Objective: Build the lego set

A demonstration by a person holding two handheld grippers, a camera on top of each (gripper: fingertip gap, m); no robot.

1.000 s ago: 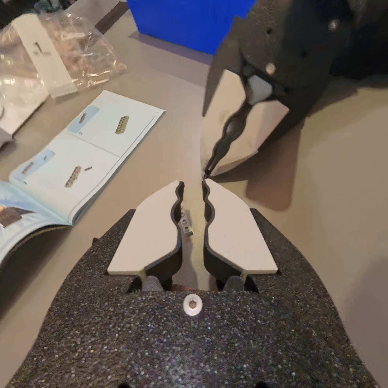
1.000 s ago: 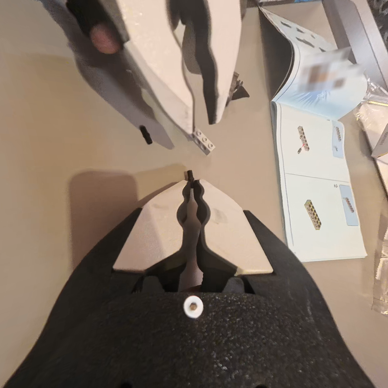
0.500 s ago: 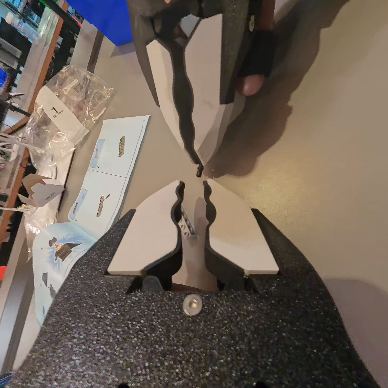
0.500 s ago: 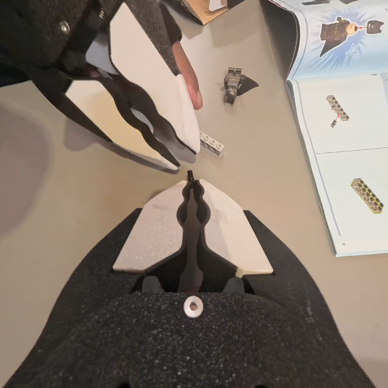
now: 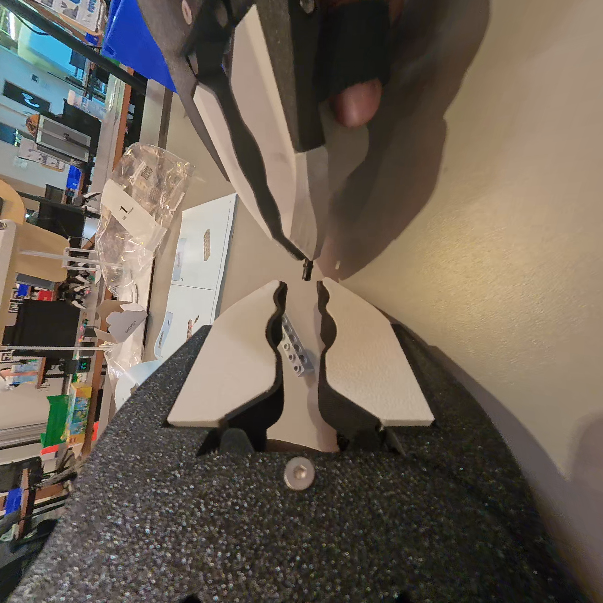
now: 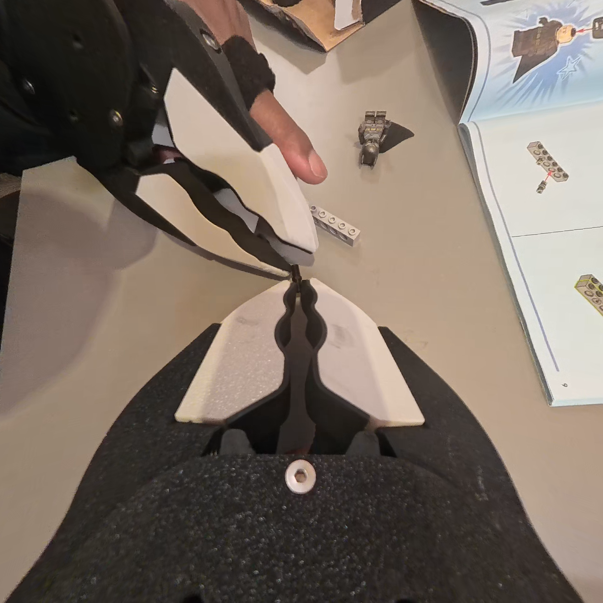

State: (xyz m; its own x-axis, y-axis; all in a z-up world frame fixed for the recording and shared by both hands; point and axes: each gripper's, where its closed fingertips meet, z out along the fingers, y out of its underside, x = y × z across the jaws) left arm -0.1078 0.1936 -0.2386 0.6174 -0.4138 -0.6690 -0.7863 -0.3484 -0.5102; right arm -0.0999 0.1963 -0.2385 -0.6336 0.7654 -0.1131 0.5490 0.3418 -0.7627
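Printed writing shows on the clear plastic bag's white label (image 5: 129,212), a folded cardboard piece (image 5: 125,321) and the instruction booklet's pages (image 6: 551,208).

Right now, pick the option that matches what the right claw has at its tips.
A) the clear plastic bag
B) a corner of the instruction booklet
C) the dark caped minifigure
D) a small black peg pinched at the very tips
D: the right claw is shut on a small black peg that sticks out past its tips, while the minifigure and booklet lie apart on the table.
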